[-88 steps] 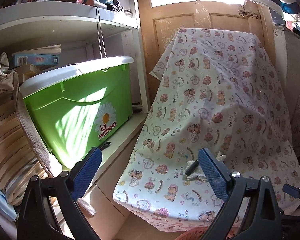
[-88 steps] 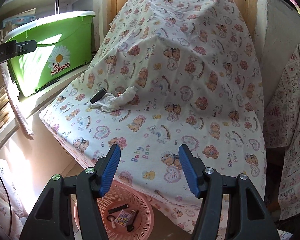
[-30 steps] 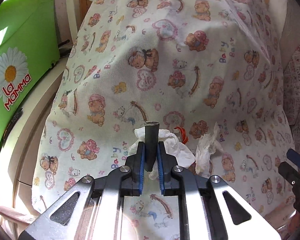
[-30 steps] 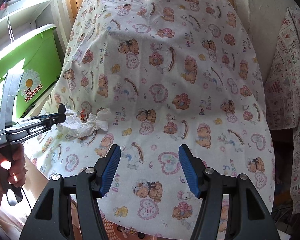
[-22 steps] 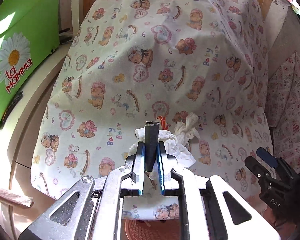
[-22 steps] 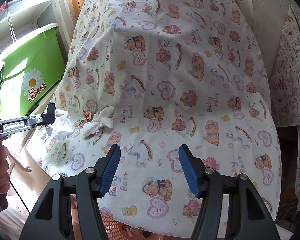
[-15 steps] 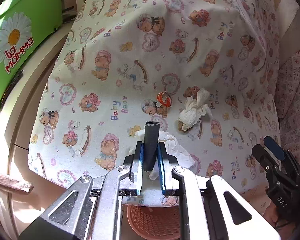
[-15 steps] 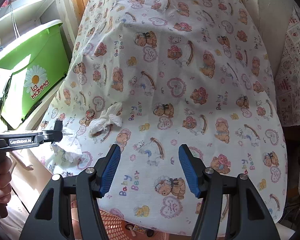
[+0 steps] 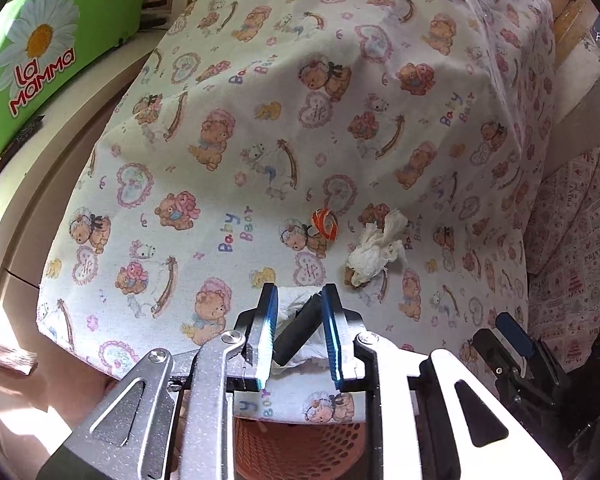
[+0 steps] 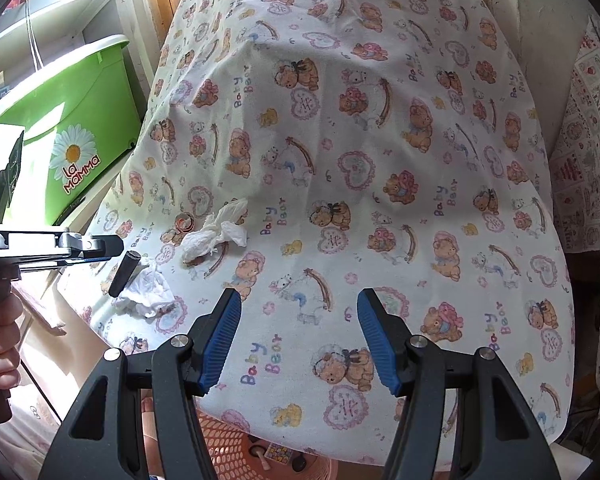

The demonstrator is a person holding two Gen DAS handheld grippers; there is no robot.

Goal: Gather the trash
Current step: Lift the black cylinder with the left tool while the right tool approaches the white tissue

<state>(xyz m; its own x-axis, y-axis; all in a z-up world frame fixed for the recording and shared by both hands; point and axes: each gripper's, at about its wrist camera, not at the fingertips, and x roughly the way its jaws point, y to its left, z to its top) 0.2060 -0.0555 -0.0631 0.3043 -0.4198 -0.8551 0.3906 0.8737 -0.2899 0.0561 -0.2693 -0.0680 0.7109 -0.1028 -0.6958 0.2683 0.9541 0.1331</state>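
Observation:
My left gripper point(image 9: 299, 300) has its jaws parted; a black tube point(image 9: 298, 330) and a white tissue point(image 9: 296, 308) slip loose between them, above the pink basket point(image 9: 300, 452). In the right wrist view the tube point(image 10: 125, 274) and tissue point(image 10: 148, 292) hang just past the left gripper point(image 10: 116, 246) at the cloth's edge. A second crumpled tissue point(image 9: 374, 254) point(image 10: 214, 236) and an orange ring scrap point(image 9: 325, 222) point(image 10: 184, 222) lie on the bear-print cloth point(image 9: 340, 120). My right gripper point(image 10: 298, 336) is open and empty over the cloth's front.
A green La Mamma tub point(image 10: 72, 120) stands on a shelf at left. The pink basket point(image 10: 260, 456) sits on the floor under the cloth's front edge and holds small items. Another printed cloth point(image 10: 592, 160) hangs at right.
My left gripper pulled back toward the cloth's edge over the basket and opened, so the tube tilted and it and the tissue are falling loose. The right gripper stayed open, shifting slightly.

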